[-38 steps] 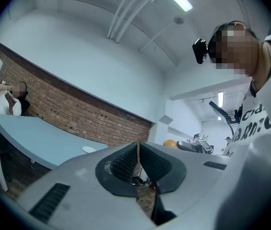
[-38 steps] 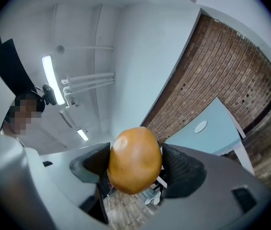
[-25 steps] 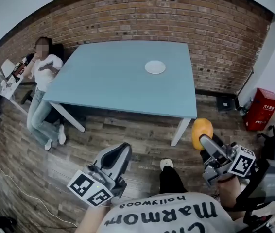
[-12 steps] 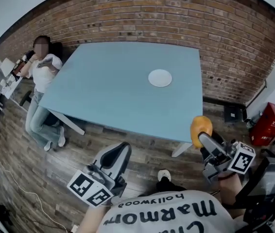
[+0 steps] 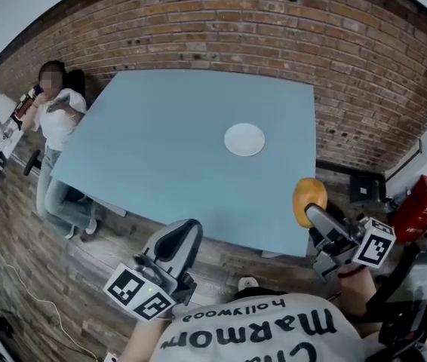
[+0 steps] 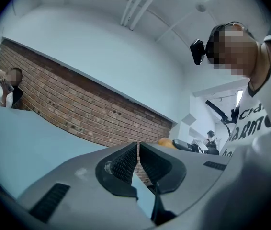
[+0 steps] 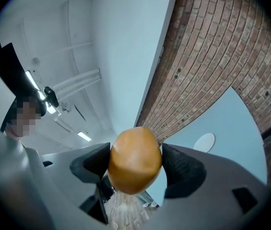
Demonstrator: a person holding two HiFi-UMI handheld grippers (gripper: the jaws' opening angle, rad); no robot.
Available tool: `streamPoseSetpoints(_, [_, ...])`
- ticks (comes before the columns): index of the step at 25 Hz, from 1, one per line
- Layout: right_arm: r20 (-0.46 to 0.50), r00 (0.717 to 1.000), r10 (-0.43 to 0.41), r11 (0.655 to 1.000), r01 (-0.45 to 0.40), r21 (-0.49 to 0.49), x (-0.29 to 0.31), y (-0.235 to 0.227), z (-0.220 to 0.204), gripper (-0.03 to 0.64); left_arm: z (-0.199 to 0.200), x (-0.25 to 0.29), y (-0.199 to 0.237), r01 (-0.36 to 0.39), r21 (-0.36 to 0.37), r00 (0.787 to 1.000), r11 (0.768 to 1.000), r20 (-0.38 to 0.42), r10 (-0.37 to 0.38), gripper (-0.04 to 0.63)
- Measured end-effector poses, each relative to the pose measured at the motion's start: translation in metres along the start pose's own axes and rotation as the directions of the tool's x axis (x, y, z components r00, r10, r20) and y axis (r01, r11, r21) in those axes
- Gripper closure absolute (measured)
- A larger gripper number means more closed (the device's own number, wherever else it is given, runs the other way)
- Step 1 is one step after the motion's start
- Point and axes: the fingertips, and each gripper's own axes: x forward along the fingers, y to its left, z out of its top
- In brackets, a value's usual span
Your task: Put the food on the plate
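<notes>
A small white plate [image 5: 244, 139] lies on the light blue table [image 5: 161, 157], right of its middle; it also shows small in the right gripper view as the plate [image 7: 204, 142]. My right gripper [image 5: 309, 205] is shut on an orange-brown bun [image 5: 308, 199], held off the table's near right corner. In the right gripper view the bun [image 7: 134, 160] fills the gap between the jaws. My left gripper [image 5: 177, 241] hangs over the floor before the table's near edge, shut with nothing in it; its pads [image 6: 126, 163] meet.
A brick wall [image 5: 274, 36] backs the table. A person [image 5: 55, 119] sits on the floor at the table's far left corner. A red box [image 5: 422, 202] stands at the right by the wall. Wooden floor [image 5: 62, 270] lies in front.
The view has closed in on the table: the table and plate sit lower and nearer in the head view. Both grippers keep their places and the bun stays held.
</notes>
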Motion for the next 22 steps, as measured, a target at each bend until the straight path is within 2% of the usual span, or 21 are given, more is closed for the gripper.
streamPoseSetpoints(8, [-0.033,0.999,0.030,0.999,-0.029,0.022,0.025,-0.044,0.025,0.293,-0.004,0.040,0.022,-0.043,0.001,0.999,0.999,-0.003,0.043,0.575])
streamPoseSetpoints(16, [-0.040,0.997,0.059,0.996,-0.056,0.062,0.054,-0.068,0.032,0.293,0.000,0.050,0.047,-0.087,0.011,0.996,0.996,-0.020,0.087,0.575])
streamPoseSetpoints(22, [-0.037,0.997,0.065,0.996,-0.063,0.063,0.080,-0.078,0.037,0.293,0.008,0.063,0.072,-0.077,0.014,0.997,0.997,-0.022,0.077,0.575])
